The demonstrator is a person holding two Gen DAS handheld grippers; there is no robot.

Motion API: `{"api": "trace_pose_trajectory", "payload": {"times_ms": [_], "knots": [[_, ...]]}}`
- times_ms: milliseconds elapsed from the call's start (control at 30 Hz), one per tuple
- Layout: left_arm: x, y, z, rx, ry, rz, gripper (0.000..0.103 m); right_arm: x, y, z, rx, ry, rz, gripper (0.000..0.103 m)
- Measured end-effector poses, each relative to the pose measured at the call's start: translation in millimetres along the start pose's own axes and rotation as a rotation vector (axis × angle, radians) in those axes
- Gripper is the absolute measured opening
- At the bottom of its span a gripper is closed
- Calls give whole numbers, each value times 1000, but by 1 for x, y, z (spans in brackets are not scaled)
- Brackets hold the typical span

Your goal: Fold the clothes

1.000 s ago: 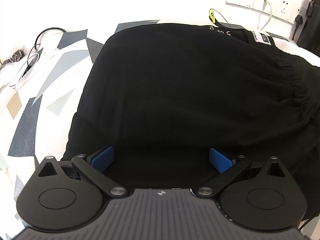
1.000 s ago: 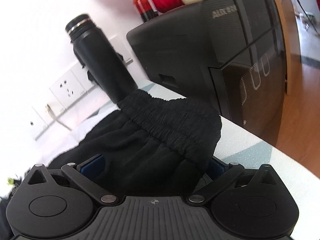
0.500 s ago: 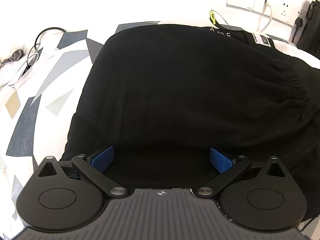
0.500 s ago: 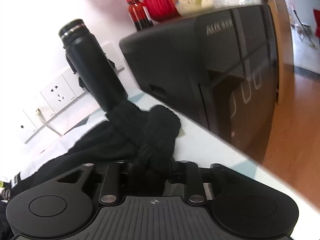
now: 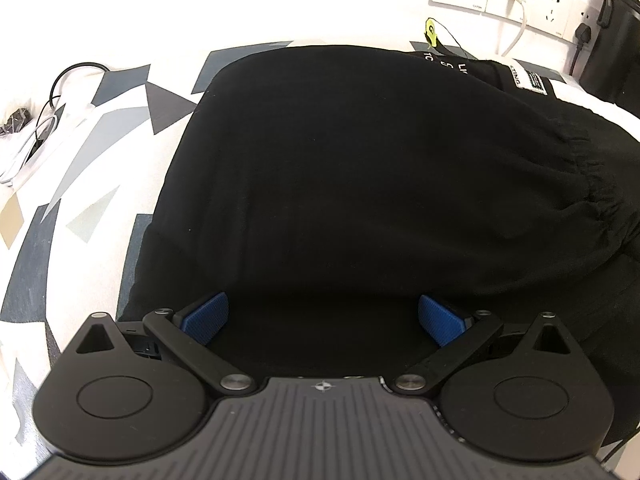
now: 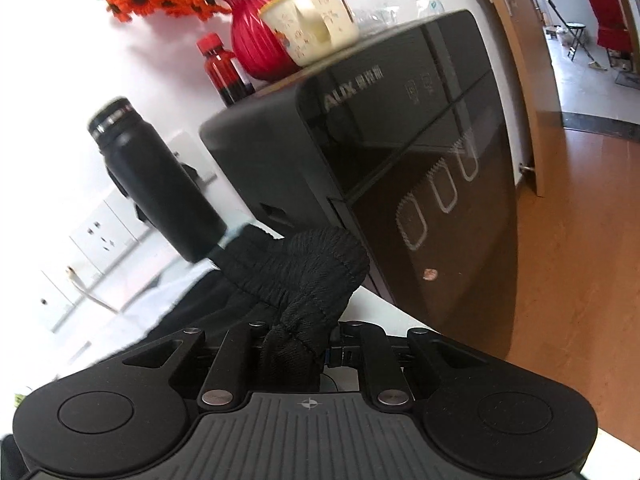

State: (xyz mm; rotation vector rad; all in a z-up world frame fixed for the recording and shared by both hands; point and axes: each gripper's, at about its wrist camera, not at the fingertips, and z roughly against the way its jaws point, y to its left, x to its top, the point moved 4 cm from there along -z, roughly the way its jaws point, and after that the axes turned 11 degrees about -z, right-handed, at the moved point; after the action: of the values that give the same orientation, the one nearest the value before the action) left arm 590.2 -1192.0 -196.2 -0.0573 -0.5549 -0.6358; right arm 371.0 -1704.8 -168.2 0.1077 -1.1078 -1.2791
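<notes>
Left view only: black garment (image 5: 360,168) spread on a patterned cloth (image 5: 92,152); white lettering and a label at its far right; cables (image 5: 36,128) at far left.
Right view only: gathered waistband (image 6: 304,276), flask (image 6: 160,184), black cabinet (image 6: 380,168), red vase (image 6: 256,40), mug (image 6: 312,20).
Left gripper (image 5: 323,320): jaws wide apart over the garment's near edge; blue pads (image 5: 206,316) possibly just clear of the cloth (contact hard to judge).
Right gripper (image 6: 296,344): jaws closing, clamped on the bunched waistband.
Garment axis: long axis runs left to right, elastic waistband toward the right.
</notes>
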Motion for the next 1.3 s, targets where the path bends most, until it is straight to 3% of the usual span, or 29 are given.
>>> {"api": "trace_pose_trajectory", "payload": {"times_ms": [133,267,400,533,633,767,867,1000,1133,1200,1267,1300], "knots": [[5,0,-1,-7,23,10,103,0,33,15,12,-39,132,13],[11,7,-3,-58,13,-29,103,-3,85,35,101,-75,232,13],[18,33,23,-214,-116,66,100,-17,153,56,246,-90,311,12],[22,64,74,-212,-277,48,101,-41,227,78,428,-74,395,12],[11,102,99,-233,-350,102,101,-76,286,89,541,-48,500,12],[-13,152,112,-231,-367,192,102,-150,343,93,674,67,672,12],[-35,176,112,-221,-361,236,102,-224,367,81,712,221,805,12],[-56,199,104,-221,-335,286,102,-322,372,50,642,438,935,12],[-63,211,99,-248,-320,310,102,-387,352,38,538,562,1036,13],[-60,212,97,-265,-314,303,102,-396,340,42,521,586,1028,18],[-54,209,93,-285,-307,288,102,-389,340,46,527,638,981,44],[-50,206,90,-296,-305,280,102,-383,341,49,534,671,951,50]]}}
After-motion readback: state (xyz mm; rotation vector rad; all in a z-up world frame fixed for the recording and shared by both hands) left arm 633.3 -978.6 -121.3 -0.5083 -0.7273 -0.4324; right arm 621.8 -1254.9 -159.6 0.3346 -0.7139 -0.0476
